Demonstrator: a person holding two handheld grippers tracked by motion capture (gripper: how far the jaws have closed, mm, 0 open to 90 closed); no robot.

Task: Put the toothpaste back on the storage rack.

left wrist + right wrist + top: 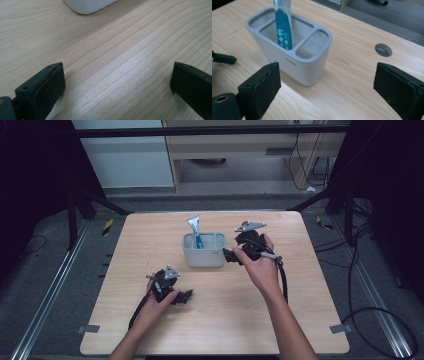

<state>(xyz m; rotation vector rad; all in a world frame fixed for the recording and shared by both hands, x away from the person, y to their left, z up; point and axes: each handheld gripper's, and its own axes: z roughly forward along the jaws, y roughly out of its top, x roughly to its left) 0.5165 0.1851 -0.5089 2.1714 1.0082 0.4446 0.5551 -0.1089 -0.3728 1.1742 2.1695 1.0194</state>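
Though blurred, white script marks the teal tube [283, 30] — holder [307, 67] logo unreadable.

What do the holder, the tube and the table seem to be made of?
Holder: probably matte grey plastic, with smooth moulded walls and rounded rims. Tube: looks like soft glossy plastic or laminate, with a flat crimped end and teal print. Table: pale wood grain with a soft sheen, either real wood or a laminate; the pictures leave that open.

Tube [195, 233] in holder [203, 256] mid-table [225, 320] — right claw [231, 255] beside it.
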